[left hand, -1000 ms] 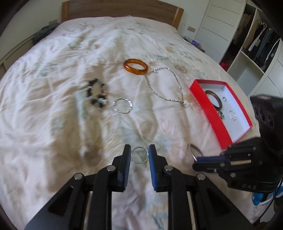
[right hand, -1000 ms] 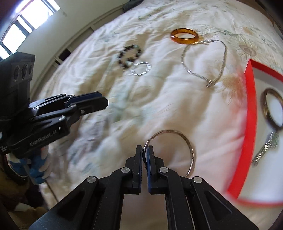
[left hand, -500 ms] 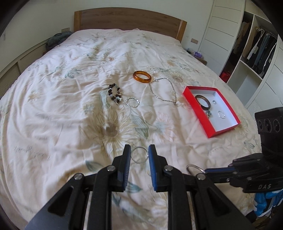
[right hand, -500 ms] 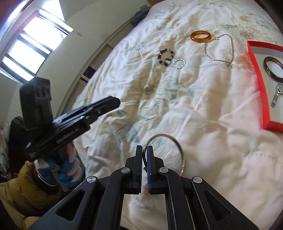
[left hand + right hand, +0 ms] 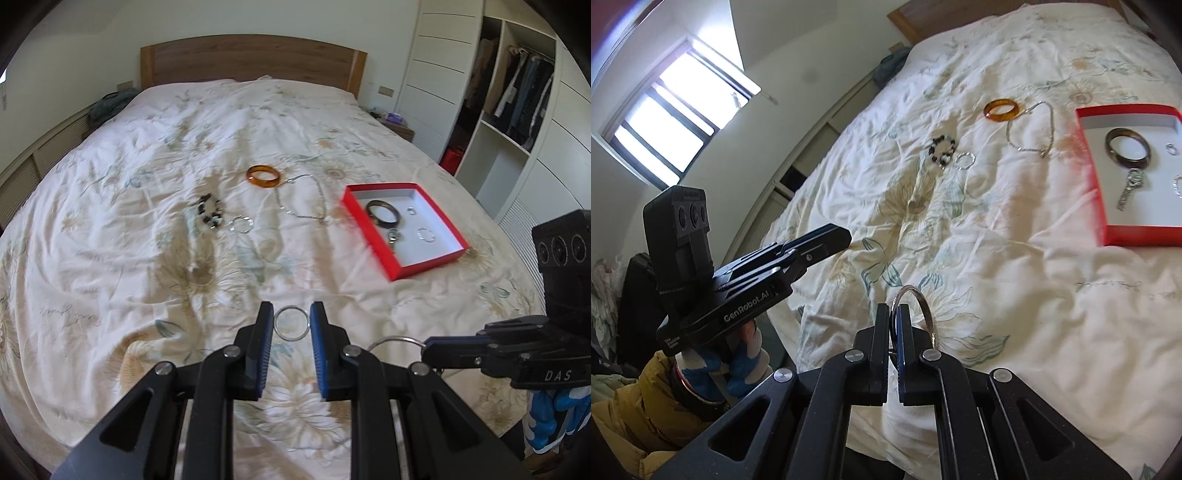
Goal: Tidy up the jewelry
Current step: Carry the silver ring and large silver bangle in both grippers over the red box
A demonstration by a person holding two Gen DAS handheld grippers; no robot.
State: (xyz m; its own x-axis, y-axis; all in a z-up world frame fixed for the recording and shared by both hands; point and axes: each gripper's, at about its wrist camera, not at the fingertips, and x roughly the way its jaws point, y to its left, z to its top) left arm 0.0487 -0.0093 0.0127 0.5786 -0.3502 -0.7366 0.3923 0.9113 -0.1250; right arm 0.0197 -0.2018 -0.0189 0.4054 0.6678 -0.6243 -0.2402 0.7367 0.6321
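Note:
My left gripper [image 5: 291, 318] is shut on a small silver ring [image 5: 291, 328], held across its width above the bed. My right gripper [image 5: 895, 314] is shut on the rim of a thin silver bangle [image 5: 925, 311], also seen in the left wrist view [image 5: 397, 340]. A red box [image 5: 371, 242] with a white inside lies on the bed to the right and holds a dark bangle [image 5: 383, 217], a pendant and small rings. On the quilt lie an amber bangle [image 5: 263, 177], a silver chain necklace [image 5: 301, 202], a dark bead bracelet [image 5: 210, 214] and a silver bracelet [image 5: 241, 224].
The floral quilt [image 5: 147, 240] covers the whole bed, with a wooden headboard [image 5: 251, 61] at the far end. White wardrobes and open shelves [image 5: 517, 110] stand at the right. A window [image 5: 676, 122] is on the left wall.
Both grippers have pulled back and up from the quilt with their rings still held. The jewelry and the red box now look smaller and farther away.

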